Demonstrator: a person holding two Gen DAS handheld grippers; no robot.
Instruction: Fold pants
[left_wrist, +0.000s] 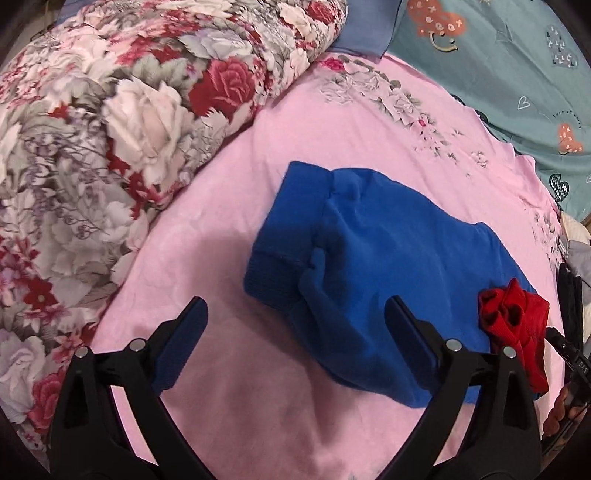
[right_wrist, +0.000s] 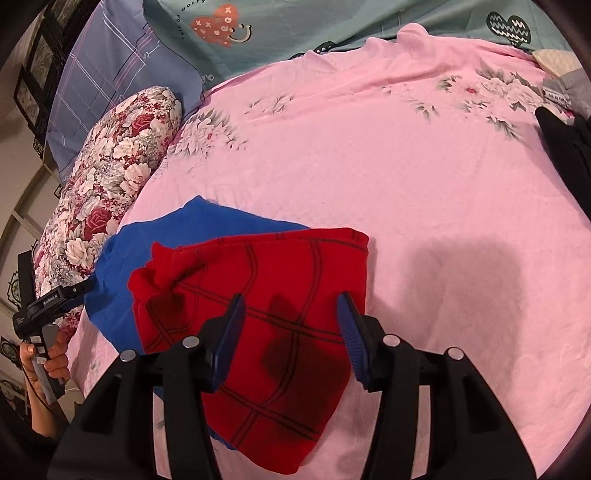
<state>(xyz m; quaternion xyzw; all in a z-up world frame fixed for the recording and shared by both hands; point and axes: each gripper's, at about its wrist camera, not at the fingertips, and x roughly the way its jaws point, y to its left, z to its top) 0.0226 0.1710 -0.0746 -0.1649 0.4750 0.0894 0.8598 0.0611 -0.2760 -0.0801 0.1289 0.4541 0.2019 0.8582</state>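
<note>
L gripper (left_wrist: 295, 332): jaws spread wide, empty, over near edge of pants.
R gripper (right_wrist: 291, 328): jaws released, above red section.
Pants (left_wrist: 369, 251): blue/red, folded, flat on pink bed sheet (right_wrist: 406, 166).
Far: floral quilt (left_wrist: 110, 129), teal bedding (left_wrist: 498, 74).

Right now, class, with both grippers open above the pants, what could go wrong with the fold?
1. The red part lies loosely on the blue part; a grab may catch only one layer.
2. The blue cloth is bunched and creased, so a fold could trap wrinkles.
</note>
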